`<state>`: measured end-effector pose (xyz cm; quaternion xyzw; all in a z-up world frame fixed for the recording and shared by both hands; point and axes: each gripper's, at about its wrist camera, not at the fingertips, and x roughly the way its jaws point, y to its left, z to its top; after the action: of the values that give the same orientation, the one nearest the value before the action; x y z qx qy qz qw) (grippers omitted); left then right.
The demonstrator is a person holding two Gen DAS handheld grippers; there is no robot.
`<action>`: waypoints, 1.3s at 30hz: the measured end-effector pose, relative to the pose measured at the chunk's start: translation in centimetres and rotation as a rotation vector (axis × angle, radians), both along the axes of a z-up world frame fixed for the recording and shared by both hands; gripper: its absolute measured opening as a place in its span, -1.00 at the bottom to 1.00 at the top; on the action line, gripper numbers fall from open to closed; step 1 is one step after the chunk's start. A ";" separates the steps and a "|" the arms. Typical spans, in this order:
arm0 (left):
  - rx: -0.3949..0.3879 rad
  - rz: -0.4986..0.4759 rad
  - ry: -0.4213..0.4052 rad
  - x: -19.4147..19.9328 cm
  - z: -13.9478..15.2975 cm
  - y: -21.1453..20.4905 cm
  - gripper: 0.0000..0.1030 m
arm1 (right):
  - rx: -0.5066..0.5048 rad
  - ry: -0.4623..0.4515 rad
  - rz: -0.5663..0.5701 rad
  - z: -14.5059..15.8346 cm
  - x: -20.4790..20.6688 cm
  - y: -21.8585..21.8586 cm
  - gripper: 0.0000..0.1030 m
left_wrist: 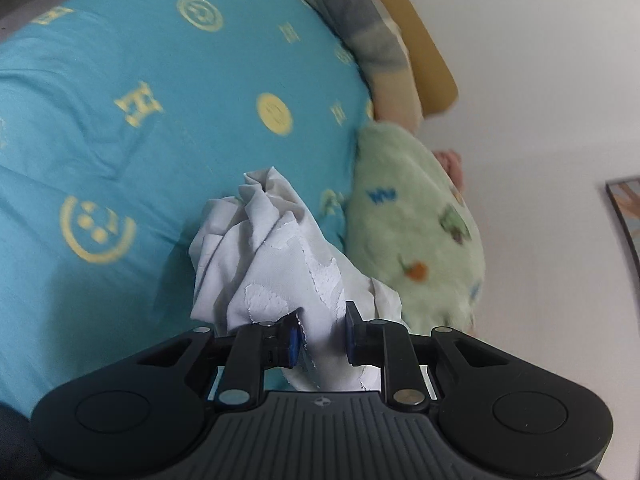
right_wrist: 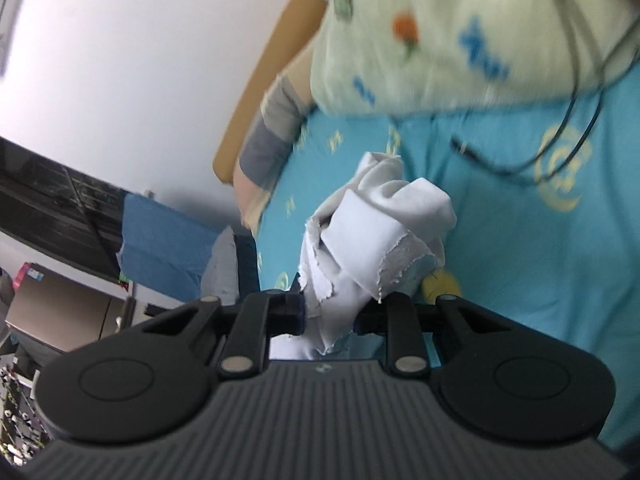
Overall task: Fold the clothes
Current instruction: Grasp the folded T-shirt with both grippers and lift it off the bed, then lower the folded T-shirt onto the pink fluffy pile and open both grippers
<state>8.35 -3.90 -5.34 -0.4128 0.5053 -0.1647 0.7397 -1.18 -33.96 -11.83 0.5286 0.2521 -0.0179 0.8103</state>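
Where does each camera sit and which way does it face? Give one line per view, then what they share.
Left wrist: sits on the left tongs, looking along the fingers at a bunched white cloth over a turquoise bedsheet; only the black tong body shows.
Right wrist: sits on the right tongs, looking at bunched white cloth and a black cable; again only the tong body shows.
Shared: the sheet, a green fleece blanket and a wooden headboard.
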 end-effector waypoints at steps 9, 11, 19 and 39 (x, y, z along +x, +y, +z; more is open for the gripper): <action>-0.053 -0.228 -0.148 2.5 8.2 -17.9 -0.57 | -0.106 -0.054 -0.151 8.4 -4.3 -13.6 -0.53; -0.095 -0.279 -0.203 3.2 10.6 -22.8 -0.57 | -0.155 -0.091 -0.209 11.4 -4.9 -17.3 -0.53; -0.218 -0.508 -0.353 3.9 13.5 -40.0 -0.56 | -0.411 -0.143 -0.458 19.5 -9.2 -28.7 -0.53; 0.056 -0.820 -0.518 -6.5 2.9 -38.8 -0.42 | -0.393 0.181 -0.462 6.2 -18.4 -26.5 -0.43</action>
<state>1.80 -42.65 -2.47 -0.1049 0.4298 -0.5263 0.7262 -19.54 -60.50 -5.67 0.4016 0.1880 -0.2968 0.8457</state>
